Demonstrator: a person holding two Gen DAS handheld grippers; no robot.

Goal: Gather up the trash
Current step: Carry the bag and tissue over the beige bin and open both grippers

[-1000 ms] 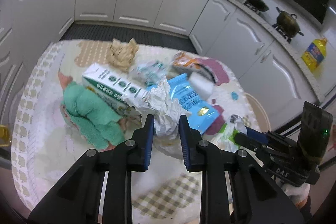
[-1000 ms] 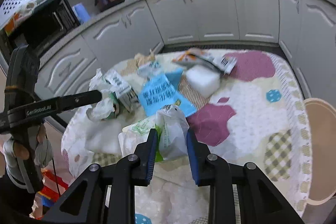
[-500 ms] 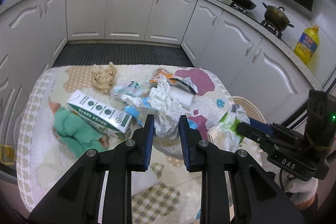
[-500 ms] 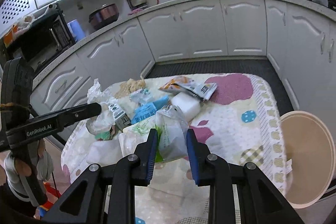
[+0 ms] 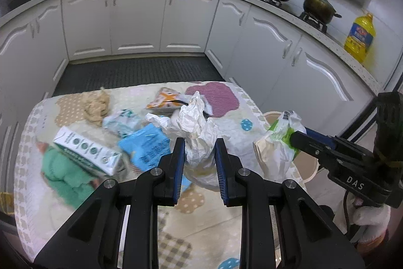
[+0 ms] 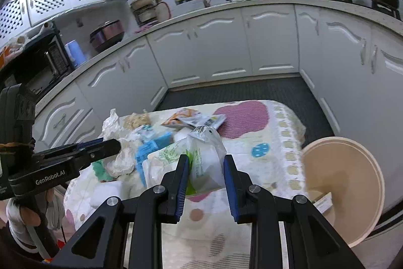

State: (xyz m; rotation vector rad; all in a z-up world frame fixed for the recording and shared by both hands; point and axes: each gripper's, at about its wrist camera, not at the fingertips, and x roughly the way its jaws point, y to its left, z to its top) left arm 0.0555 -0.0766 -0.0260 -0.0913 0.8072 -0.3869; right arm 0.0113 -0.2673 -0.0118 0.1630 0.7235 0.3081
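Observation:
My left gripper [image 5: 199, 163] is shut on a crumpled white paper wad [image 5: 196, 132] and holds it above the table. My right gripper [image 6: 205, 168] is shut on a white and green plastic wrapper [image 6: 204, 155], lifted clear of the table; the wrapper also shows in the left wrist view [image 5: 274, 153]. A beige round trash bin [image 6: 345, 190] stands on the floor by the table's right side, right of the right gripper. More trash lies on the table: a green and white carton [image 5: 88, 150], a blue packet [image 5: 148, 145], an orange snack bag [image 5: 166, 100].
The table has a patterned cloth [image 5: 221, 97]. A green cloth [image 5: 63, 173], a tan crumpled wad [image 5: 97, 105] and a white foam block [image 6: 181, 136] lie on it. White kitchen cabinets [image 5: 136, 19] ring the room, with a dark floor mat [image 5: 136, 72] beyond.
Both grippers have risen and pulled back from the table with their trash held. The bin has come into fuller view at the right.

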